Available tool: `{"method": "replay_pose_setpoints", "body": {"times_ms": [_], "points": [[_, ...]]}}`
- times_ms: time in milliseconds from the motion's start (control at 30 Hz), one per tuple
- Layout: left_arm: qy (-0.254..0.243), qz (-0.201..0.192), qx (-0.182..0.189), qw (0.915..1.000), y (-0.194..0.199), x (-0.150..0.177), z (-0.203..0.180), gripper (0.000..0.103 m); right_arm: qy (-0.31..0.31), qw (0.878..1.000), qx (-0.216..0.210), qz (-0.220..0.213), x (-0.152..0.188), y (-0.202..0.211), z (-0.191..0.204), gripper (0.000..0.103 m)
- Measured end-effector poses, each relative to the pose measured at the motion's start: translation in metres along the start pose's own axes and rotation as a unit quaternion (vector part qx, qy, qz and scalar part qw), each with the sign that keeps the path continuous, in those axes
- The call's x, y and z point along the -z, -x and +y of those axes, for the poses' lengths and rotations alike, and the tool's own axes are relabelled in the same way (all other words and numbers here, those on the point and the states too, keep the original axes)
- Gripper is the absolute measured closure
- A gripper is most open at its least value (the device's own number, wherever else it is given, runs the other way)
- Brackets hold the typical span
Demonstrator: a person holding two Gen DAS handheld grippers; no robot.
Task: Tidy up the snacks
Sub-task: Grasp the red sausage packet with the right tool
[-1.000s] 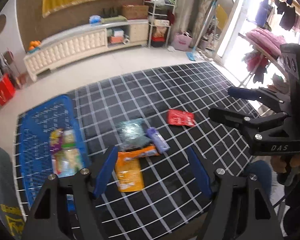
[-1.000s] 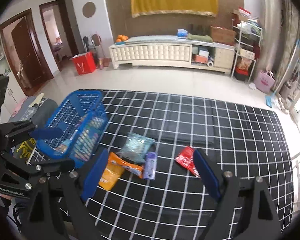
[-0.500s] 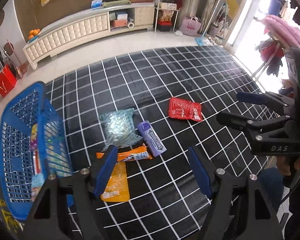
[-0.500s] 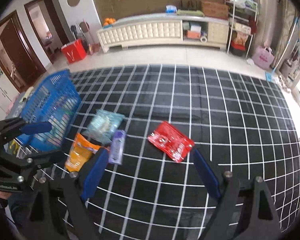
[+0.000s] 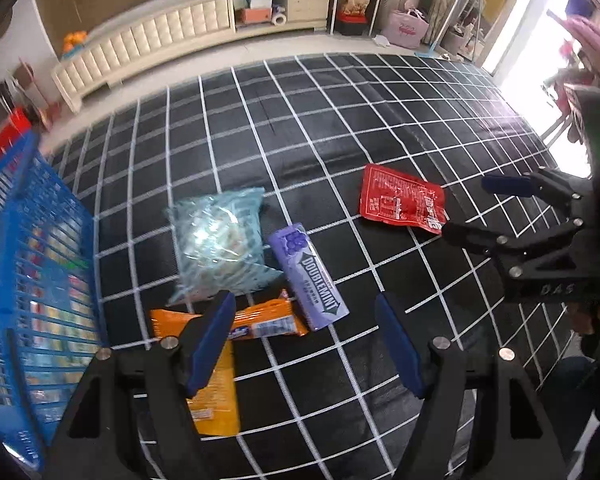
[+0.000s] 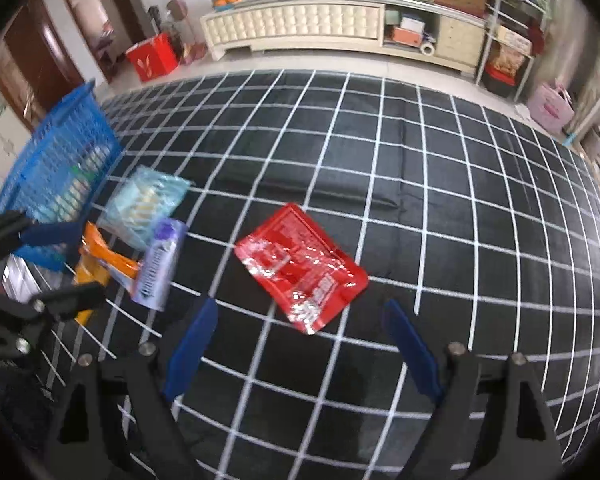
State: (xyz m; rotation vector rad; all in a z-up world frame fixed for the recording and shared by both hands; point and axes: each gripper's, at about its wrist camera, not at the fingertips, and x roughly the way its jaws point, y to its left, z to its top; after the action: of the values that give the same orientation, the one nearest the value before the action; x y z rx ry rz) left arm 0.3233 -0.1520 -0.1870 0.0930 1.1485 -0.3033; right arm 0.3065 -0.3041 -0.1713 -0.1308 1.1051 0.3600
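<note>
Red snack pouch [image 6: 302, 268] on the checked mat [image 6: 440, 184], purple gum pack [image 5: 314, 278] left, blue basket [image 5: 32, 280] far left, left gripper [image 5: 306, 326] and right gripper [image 6: 300, 336] both spread open, empty.

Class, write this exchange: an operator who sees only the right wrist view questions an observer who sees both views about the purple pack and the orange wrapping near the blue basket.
Operator: The print on the purple pack is blurred for me. What does it say?
Observer: The left wrist view shows DOUBLEMINT in white letters along it.
Operator: The left tongs cover something orange in my view. Is it one item?
Observer: Two. A slim orange bar lies across the far end of a larger orange bag.
</note>
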Motion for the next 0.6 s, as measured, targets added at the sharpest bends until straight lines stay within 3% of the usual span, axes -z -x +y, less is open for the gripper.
{"method": "replay_pose_setpoints", "body": {"times_ms": [300, 600], "points": [[0.02, 0.01, 0.008, 0.9997, -0.02, -0.005, 0.012, 0.033, 0.1, 0.994, -0.001, 0.032, -0.008, -0.038, 0.007, 0.014], [0.022, 0.028, 0.016, 0.9993, -0.036, -0.008, 0.014, 0.033, 0.134, 0.99, -0.016, 0.045, -0.019, -0.058, 0.008, 0.013]]}}
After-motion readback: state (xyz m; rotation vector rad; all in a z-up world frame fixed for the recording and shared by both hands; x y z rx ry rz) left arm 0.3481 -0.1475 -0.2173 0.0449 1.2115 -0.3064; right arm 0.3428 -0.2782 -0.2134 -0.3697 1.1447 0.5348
